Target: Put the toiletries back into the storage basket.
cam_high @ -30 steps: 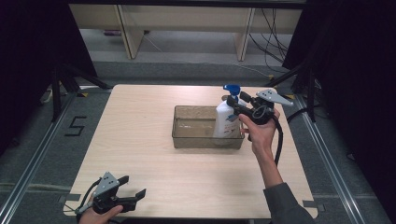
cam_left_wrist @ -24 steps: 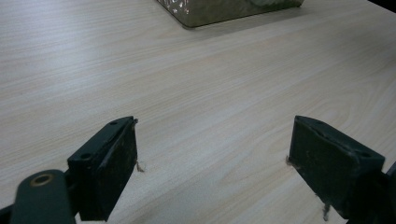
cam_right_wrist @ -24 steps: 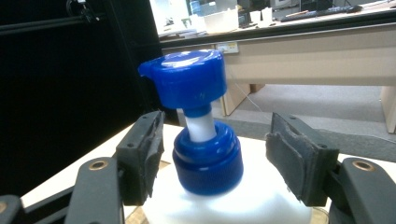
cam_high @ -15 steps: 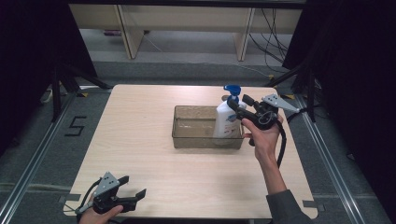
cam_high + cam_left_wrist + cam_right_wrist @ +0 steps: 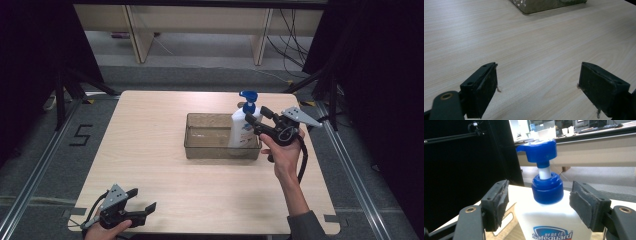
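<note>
Standing upright at the right end of the tray (image 5: 200,150), the bottle (image 5: 242,131) sits between the right gripper's (image 5: 256,117) jaws, which have just been opening; the pads seem clear of its shoulders. Its long axis runs vertical. Far off, the left gripper (image 5: 142,201) rests open, holding nothing.

Your high view looks forward and down over the whole table (image 5: 165,150). Each gripper view sits close behind its jaws; all three share the bin (image 5: 207,145).
</note>
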### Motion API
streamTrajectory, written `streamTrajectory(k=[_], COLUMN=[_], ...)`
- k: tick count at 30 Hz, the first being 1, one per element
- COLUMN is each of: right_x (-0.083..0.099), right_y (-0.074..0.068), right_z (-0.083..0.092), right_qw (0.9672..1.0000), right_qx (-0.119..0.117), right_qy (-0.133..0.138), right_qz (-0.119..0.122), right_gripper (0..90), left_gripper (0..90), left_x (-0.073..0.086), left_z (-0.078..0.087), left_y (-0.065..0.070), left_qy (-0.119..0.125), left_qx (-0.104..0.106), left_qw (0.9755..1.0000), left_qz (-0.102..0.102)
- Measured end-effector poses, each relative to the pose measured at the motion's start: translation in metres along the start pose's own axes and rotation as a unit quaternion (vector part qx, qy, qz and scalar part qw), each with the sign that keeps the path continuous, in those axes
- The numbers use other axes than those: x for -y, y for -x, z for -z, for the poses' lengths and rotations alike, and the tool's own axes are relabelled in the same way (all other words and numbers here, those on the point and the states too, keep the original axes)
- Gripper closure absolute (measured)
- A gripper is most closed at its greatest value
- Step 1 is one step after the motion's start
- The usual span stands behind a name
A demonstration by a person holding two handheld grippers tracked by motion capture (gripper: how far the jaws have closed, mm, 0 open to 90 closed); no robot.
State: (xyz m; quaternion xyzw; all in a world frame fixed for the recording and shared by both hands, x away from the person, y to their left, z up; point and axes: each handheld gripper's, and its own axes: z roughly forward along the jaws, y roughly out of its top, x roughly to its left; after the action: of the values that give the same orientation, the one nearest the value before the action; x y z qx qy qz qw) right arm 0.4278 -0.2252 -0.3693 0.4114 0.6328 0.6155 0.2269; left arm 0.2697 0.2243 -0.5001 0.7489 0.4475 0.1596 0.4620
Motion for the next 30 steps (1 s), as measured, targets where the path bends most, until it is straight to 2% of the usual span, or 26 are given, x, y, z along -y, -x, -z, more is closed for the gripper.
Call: streamTrajectory(k=[2,4,5,10,11,13,16,22,26,27,28,30], right_x=[0.0,0.0,0.0,0.001,0.002,0.003,0.005,0.008,0.008,0.009,0.009,0.009], right_y=[-0.001,-0.002,-0.002,-0.003,-0.004,-0.003,-0.004,-0.004,-0.007,-0.006,-0.006,-0.007], right_z=[0.001,0.004,0.005,0.009,0.01,0.01,0.012,0.013,0.016,0.015,0.016,0.017], right_qw=[1.0,1.0,1.0,1.0,1.0,1.0,1.0,1.0,1.0,1.0,1.0,1.0], right_qx=[-0.007,0.001,-0.004,0.0,-0.003,-0.001,-0.007,-0.005,-0.005,-0.008,-0.008,-0.006], right_qy=[0.006,0.003,0.005,0.002,0.0,0.001,-0.002,0.001,-0.006,0.001,-0.004,-0.004], right_qz=[0.002,0.008,0.006,0.008,0.002,0.008,0.002,0.006,-0.004,0.001,0.004,0.005], right_gripper=[31.3,31.3,31.2,30.8,30.7,30.6,30.3,30.3,30.3,30.3,30.2,30.3], left_gripper=[14.8,14.8,14.8,14.8,14.8,14.9,14.9,14.8,14.8,14.9,14.9,14.9], left_x=[0.0,0.0,0.0,0.0,0.0,0.0,0.0,0.0,0.0,0.0,0.0,0.0], left_z=[0.0,0.0,0.0,-0.001,-0.001,0.0,0.0,0.0,0.0,0.0,0.0,0.0], left_y=[0.0,0.0,0.0,0.0,0.0,0.0,0.0,0.0,0.0,0.0,0.0,0.0], left_qy=[0.0,0.0,0.0,0.005,0.005,0.005,0.005,0.007,0.007,0.01,0.007,0.008], left_qx=[0.0,0.0,0.0,0.007,0.007,0.007,0.007,0.007,0.006,0.008,0.003,0.005], left_qw=[1.0,1.0,1.0,1.0,1.0,1.0,1.0,0.9999,1.0,0.9999,1.0,1.0], left_qz=[0.0,0.0,0.0,0.0,0.0,0.0,0.0,0.001,0.001,0.002,0.002,0.001])
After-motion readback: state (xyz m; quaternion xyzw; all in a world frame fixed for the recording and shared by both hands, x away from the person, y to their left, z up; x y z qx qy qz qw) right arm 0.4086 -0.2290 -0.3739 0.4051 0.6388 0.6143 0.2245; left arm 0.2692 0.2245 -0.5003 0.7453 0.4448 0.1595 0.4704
